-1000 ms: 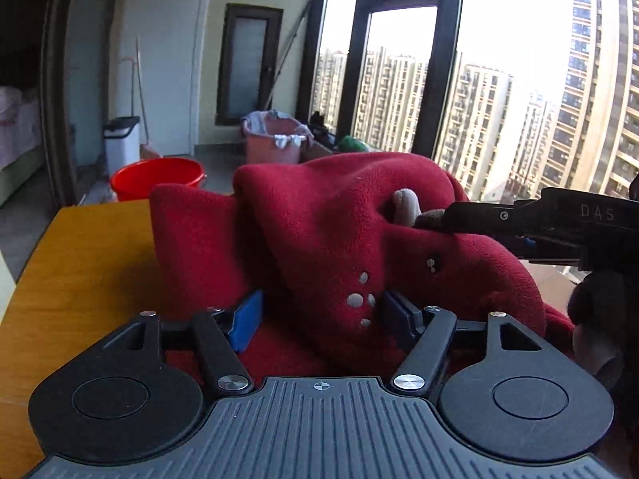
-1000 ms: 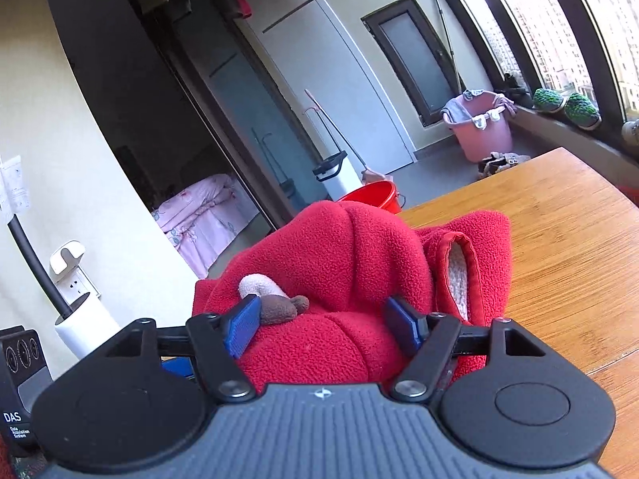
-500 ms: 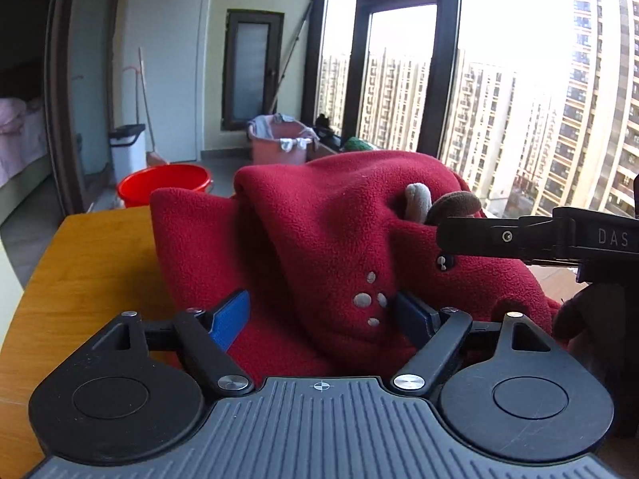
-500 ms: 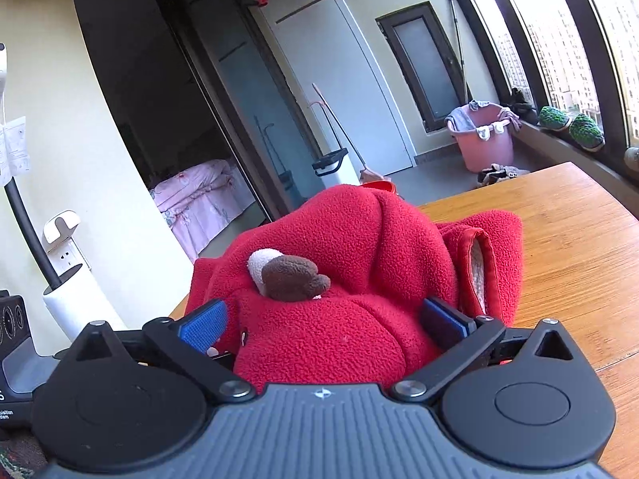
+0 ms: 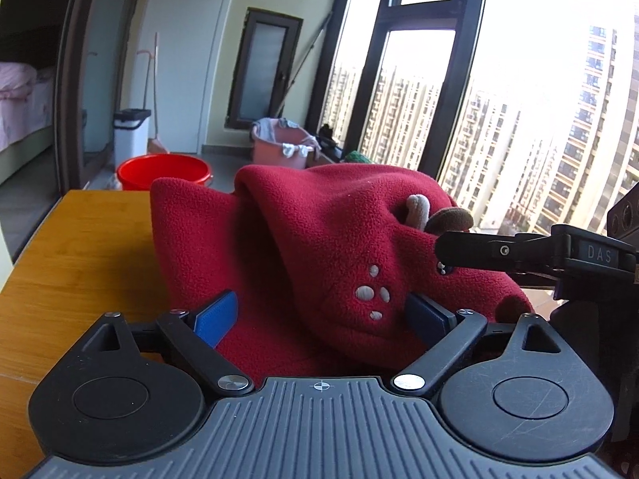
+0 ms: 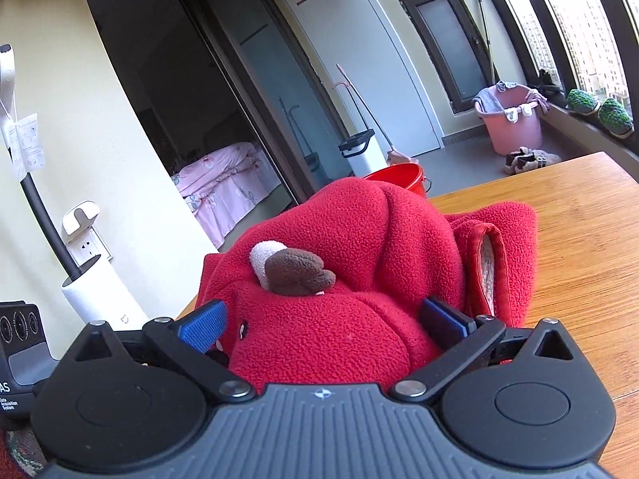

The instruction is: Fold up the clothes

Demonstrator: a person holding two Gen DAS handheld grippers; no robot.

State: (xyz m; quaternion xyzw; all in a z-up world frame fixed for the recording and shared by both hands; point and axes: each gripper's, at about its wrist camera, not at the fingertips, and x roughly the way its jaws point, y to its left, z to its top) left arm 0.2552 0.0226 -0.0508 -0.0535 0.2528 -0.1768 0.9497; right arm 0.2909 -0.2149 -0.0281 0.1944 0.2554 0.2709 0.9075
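Both of your tools have just been opening, and now each stands wide with the red fleece garment [image 5: 319, 247] bulging between its pads but not pinched. Your left hand-held gripper [image 5: 323, 315] and right hand-held gripper [image 6: 323, 319] sit at the heap's near side, the right one [image 5: 519, 249] crossing in from the left view's right edge. The bundle lies straight ahead on the desk [image 6: 579, 239], near its left edge, its length running across your reach; neither hand is clearly nearer.
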